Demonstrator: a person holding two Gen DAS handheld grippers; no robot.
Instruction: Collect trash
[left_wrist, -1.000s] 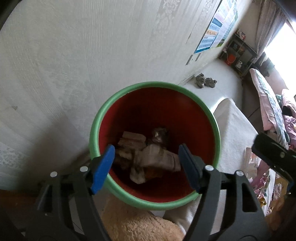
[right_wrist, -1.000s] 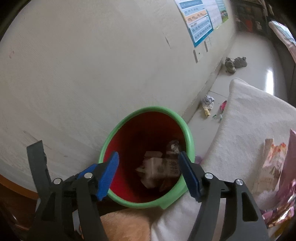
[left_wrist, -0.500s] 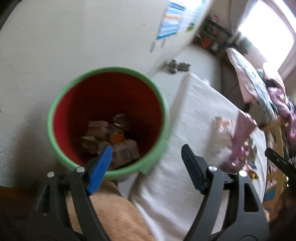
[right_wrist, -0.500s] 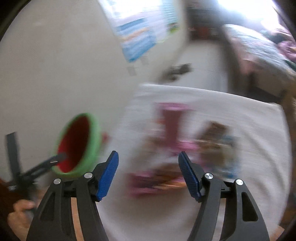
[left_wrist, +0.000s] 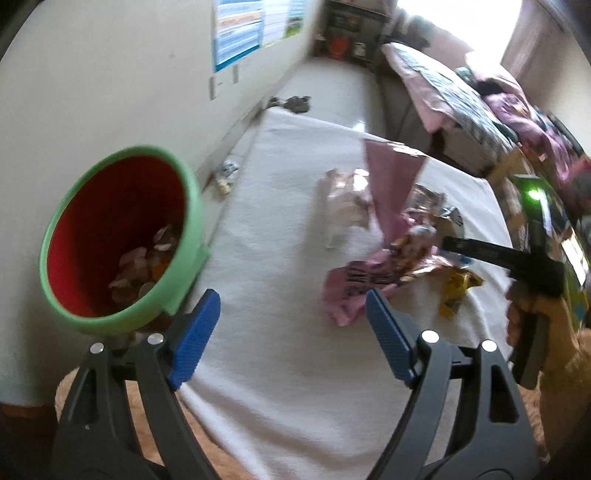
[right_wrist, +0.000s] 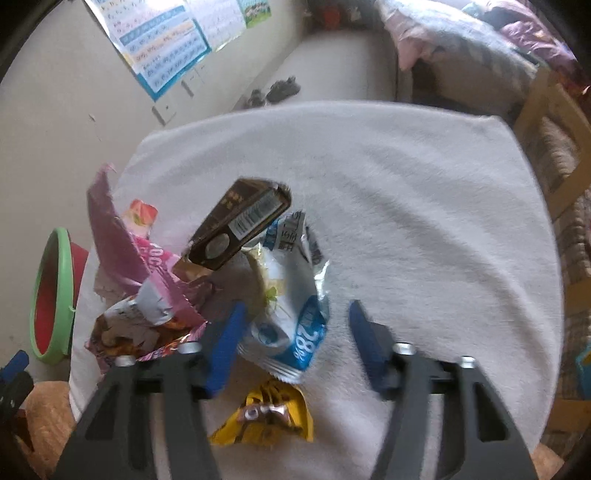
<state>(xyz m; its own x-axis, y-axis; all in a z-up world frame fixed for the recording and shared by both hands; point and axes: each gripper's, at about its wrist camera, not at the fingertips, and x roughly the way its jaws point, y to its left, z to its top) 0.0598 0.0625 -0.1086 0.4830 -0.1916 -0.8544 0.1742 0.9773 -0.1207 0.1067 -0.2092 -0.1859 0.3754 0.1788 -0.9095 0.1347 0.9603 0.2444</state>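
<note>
White towelling (right_wrist: 406, 206) covers the table; wrappers (right_wrist: 192, 280) heap at nine o'clock of centre. Your right gripper (right_wrist: 293, 339), jaws just closing, straddles the blue-white packet (right_wrist: 291, 317), seemingly without pinching. Your left gripper (left_wrist: 291, 332), just widening, holds nothing beside the bin (left_wrist: 122, 236).

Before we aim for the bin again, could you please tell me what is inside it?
The bin holds crumpled wrappers and paper scraps piled at the bottom, pale with an orange piece. The near wall hides part of the pile, and anything under it cannot be seen.
</note>
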